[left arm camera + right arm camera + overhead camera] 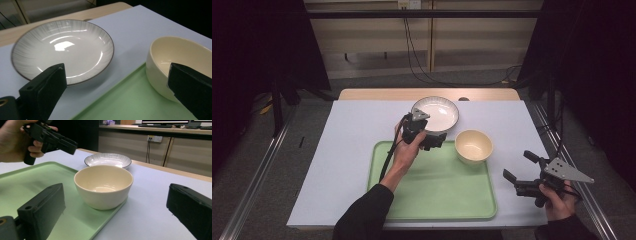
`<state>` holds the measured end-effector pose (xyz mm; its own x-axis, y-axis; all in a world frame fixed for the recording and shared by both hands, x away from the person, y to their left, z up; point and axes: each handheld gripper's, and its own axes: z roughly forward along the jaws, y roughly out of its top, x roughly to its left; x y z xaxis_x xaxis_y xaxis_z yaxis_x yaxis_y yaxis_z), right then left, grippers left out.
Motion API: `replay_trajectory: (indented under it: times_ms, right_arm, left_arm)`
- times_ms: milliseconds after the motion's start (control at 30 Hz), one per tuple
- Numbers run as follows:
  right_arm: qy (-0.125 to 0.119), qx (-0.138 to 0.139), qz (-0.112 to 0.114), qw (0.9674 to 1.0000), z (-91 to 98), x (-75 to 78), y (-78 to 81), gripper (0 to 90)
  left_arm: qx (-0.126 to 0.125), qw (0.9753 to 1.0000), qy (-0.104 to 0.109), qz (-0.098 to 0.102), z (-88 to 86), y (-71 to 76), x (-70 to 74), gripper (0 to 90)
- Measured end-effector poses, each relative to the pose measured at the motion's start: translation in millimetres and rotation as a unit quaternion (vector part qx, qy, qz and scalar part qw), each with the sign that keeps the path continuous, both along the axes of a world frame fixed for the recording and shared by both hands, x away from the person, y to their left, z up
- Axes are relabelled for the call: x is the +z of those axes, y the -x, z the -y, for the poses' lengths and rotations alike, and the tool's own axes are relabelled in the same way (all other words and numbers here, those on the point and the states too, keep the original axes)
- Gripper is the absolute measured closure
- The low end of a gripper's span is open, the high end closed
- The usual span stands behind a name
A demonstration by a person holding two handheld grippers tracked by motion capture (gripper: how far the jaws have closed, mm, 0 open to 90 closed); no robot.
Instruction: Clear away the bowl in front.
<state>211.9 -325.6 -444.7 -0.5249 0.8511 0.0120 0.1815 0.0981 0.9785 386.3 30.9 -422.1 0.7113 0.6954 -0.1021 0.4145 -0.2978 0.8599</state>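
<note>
A cream bowl (473, 145) stands upright and empty at the far right corner of the green tray (432, 190), over its rim. Behind it on the table lies a white plate (439, 111) with grey stripes and a dark rim. My left gripper (437, 141) hovers over the tray's far edge, between plate and bowl, open with nothing in it. In the left gripper view the plate (62, 47) is ahead to the left and the bowl (180, 52) to the right. My right gripper (518, 166) is held open off the tray's right side, facing the bowl (103, 182).
The pale tabletop (347, 150) surrounds the tray, with bare room to its left and right. A wooden strip (382, 94) runs along the table's far edge. Metal rails (257, 170) flank the table, and cables hang behind it.
</note>
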Motion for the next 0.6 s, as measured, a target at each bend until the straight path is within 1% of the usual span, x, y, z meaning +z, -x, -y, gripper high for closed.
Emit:
replay_trajectory:
  times_ms: [67,100,167,200,233,267,300,333,467,500,533,567,600]
  right_arm:
    - [0.000,-0.001,0.000,1.0000,0.0,0.0,0.0,1.7]
    - [-0.001,0.000,0.000,1.0000,0.0,0.1,0.1,1.7]
    - [-0.002,-0.001,-0.001,1.0000,0.1,0.3,0.4,1.7]
    - [-0.002,-0.002,-0.002,1.0000,0.0,0.4,0.5,1.7]
    - [-0.001,-0.002,0.000,1.0000,0.1,0.3,0.2,1.7]
    - [0.000,-0.001,0.001,1.0000,0.1,0.3,0.2,1.8]
    - [0.000,-0.002,0.001,1.0000,0.1,0.3,0.3,1.7]
    - [0.000,0.000,0.000,1.0000,0.1,0.4,0.3,1.7]
    - [0.000,-0.001,0.000,1.0000,0.1,0.4,0.3,1.8]
    - [0.000,-0.001,0.000,1.0000,0.1,0.4,0.3,1.7]
    - [-0.001,-0.001,-0.002,1.0000,0.0,0.5,0.4,1.8]
    - [0.001,-0.001,0.000,1.0000,0.0,0.2,0.2,1.7]
    - [-0.001,0.001,-0.001,1.0000,-0.3,0.4,0.4,1.8]
  left_arm:
    - [-0.009,0.9999,0.004,0.004,-6.4,3.5,2.0,2.1]
    - [-0.010,0.9999,0.006,0.010,-9.7,5.2,2.3,2.0]
    - [0.008,0.9999,0.012,0.003,-15.0,7.7,2.5,2.0]
    - [0.010,0.9999,0.012,0.002,-17.8,9.0,2.8,2.2]
    - [0.010,0.9999,0.010,0.006,-21.5,10.7,3.1,2.2]
    - [0.017,0.9997,0.014,0.010,-24.0,13.0,2.7,2.0]
    - [0.017,0.9997,0.014,0.010,-24.0,13.0,2.7,1.9]
    - [0.031,0.9992,0.007,0.024,-30.8,16.9,2.9,2.1]
    - [0.041,0.9982,0.011,0.041,-44.7,24.8,4.2,1.9]
    - [0.046,0.9978,0.015,0.046,-49.2,27.7,5.0,2.0]
    - [0.046,0.9976,0.018,0.049,-52.0,29.2,5.0,1.6]
    - [0.048,0.9974,0.015,0.052,-56.2,31.6,6.4,1.9]
    - [0.054,0.9968,0.028,0.052,-59.6,34.2,6.4,2.2]
